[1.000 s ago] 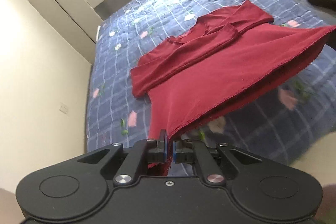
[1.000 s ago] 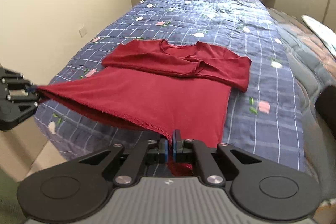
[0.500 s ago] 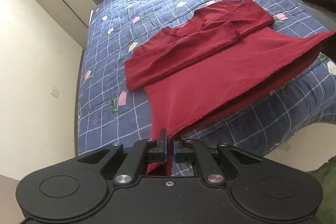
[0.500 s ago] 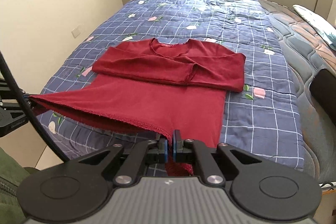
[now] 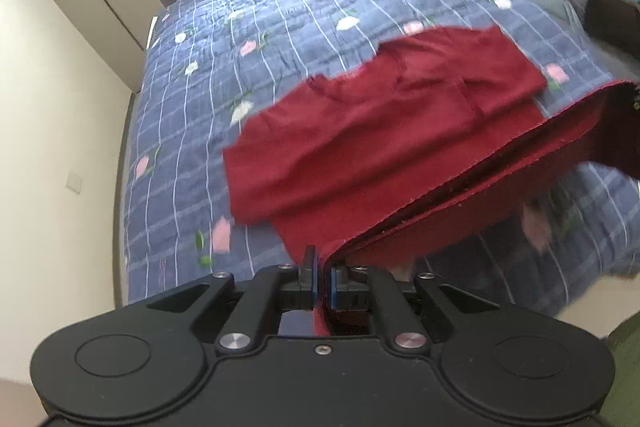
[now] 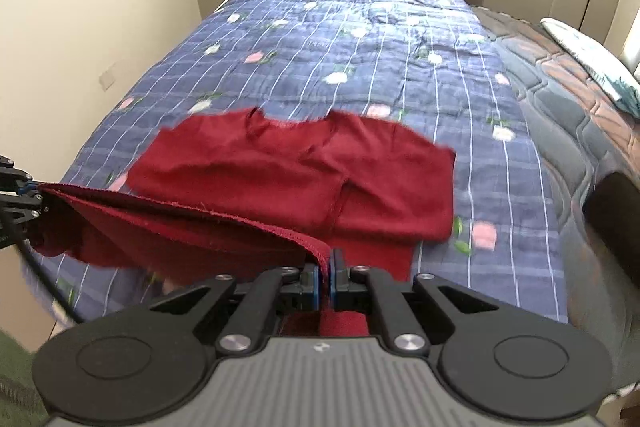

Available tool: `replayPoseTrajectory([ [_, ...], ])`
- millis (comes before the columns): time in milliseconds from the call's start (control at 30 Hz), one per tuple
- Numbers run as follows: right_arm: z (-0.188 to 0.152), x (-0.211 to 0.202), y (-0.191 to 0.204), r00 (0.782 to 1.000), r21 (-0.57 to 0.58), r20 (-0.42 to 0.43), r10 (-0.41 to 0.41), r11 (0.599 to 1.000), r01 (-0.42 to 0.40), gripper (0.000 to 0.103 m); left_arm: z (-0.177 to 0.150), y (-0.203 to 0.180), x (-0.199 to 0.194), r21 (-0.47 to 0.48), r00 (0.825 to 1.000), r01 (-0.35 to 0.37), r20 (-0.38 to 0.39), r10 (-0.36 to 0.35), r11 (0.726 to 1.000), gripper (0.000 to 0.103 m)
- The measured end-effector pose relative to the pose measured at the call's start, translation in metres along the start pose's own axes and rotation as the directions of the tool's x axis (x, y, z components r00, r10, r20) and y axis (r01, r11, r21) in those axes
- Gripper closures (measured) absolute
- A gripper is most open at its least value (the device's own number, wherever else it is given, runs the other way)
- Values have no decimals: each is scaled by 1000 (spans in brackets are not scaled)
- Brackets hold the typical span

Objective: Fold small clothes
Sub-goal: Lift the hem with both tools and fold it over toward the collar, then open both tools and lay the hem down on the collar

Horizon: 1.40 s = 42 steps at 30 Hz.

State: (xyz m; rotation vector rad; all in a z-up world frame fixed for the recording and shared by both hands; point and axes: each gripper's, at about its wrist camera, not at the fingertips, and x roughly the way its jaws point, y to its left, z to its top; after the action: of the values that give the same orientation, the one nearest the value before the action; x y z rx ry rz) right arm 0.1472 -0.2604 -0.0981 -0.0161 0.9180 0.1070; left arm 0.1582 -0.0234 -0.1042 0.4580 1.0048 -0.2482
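Note:
A dark red long-sleeved top [image 5: 380, 131] lies on the bed with both sleeves folded across its chest; it also shows in the right wrist view [image 6: 288, 171]. My left gripper [image 5: 322, 281] is shut on one bottom corner of the top. My right gripper [image 6: 328, 279] is shut on the other bottom corner. The hem [image 6: 180, 223] is stretched taut between them and lifted off the bed, hanging over the lower body of the top. The left gripper also shows at the left edge of the right wrist view [image 6: 20, 195].
The bed has a blue plaid quilt [image 6: 360, 39] with pink and white flowers. A cream wall [image 5: 48, 115] runs along one side. A brown patterned cover [image 6: 568, 75] and a pillow [image 6: 592, 63] lie at the far side. A dark object [image 6: 616, 211] sits at the right.
Both grippers have carried the lifted hem forward over the top toward the neckline. The lower body of the top is now largely covered by the raised fold.

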Motion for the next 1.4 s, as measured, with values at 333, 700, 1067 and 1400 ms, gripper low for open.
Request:
replayPoseTrajectory([
  [333, 120, 93, -7, 999, -94, 11, -49, 994, 50, 97, 113, 53, 79, 79, 999, 18, 28, -20, 997, 96],
  [700, 175, 182, -3, 992, -159, -97, -80, 985, 64, 96, 184, 94, 177, 63, 997, 64, -47, -61, 996, 96],
  [1067, 182, 222, -4, 978, -165, -175, -116, 982, 87, 94, 198, 108, 223, -12, 984, 141, -105, -141, 990, 94],
  [1400, 188, 223, -1, 977, -216, -174, -126, 972, 87, 49, 202, 120, 227, -99, 984, 138, -99, -148, 985, 87],
])
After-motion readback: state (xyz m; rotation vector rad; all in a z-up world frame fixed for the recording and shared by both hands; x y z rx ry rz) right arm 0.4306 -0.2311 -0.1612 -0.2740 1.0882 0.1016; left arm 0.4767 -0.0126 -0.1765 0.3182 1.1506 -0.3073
